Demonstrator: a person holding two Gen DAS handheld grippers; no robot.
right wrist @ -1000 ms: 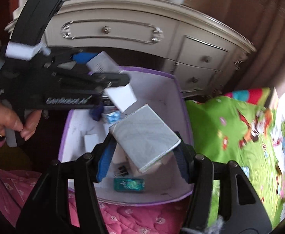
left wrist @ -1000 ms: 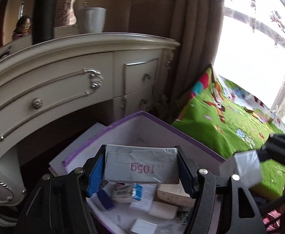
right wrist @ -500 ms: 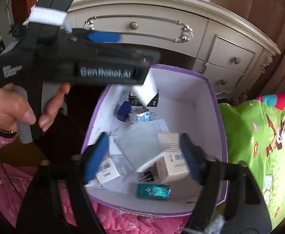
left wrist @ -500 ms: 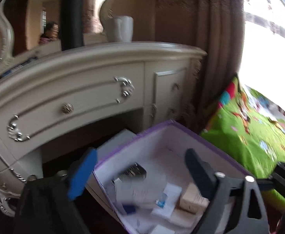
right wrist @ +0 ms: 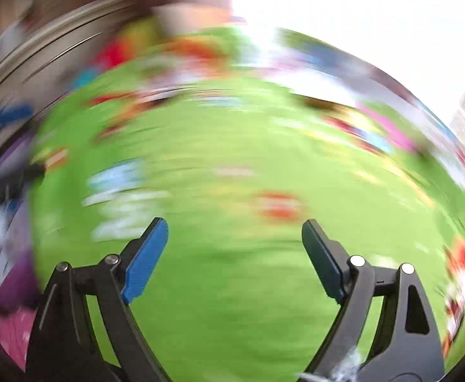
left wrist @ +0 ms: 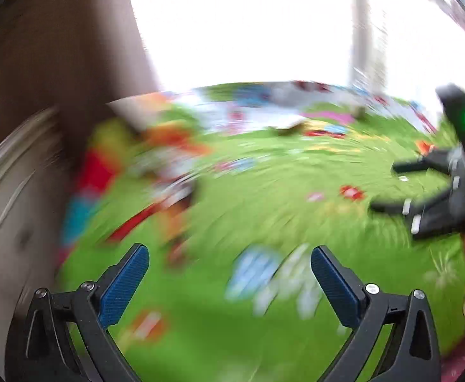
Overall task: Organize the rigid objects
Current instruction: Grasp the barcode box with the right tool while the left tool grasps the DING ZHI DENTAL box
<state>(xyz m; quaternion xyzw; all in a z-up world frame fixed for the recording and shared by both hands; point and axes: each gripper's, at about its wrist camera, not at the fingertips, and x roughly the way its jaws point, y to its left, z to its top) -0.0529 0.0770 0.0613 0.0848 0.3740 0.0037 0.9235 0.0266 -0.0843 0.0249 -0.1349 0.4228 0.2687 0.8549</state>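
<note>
The left hand-held gripper (left wrist: 229, 273) has black angular finger frames, silver screw heads and blue textured pads (left wrist: 125, 283). The right hand-held gripper (right wrist: 234, 248) matches it, one pad bright blue, the other darker, with a green light on its black body.

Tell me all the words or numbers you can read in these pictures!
None can be read.
The green play mat has colourful prints, but both views are smeared by motion blur.
The left gripper and right gripper, both open and empty, show no lettering.
</note>
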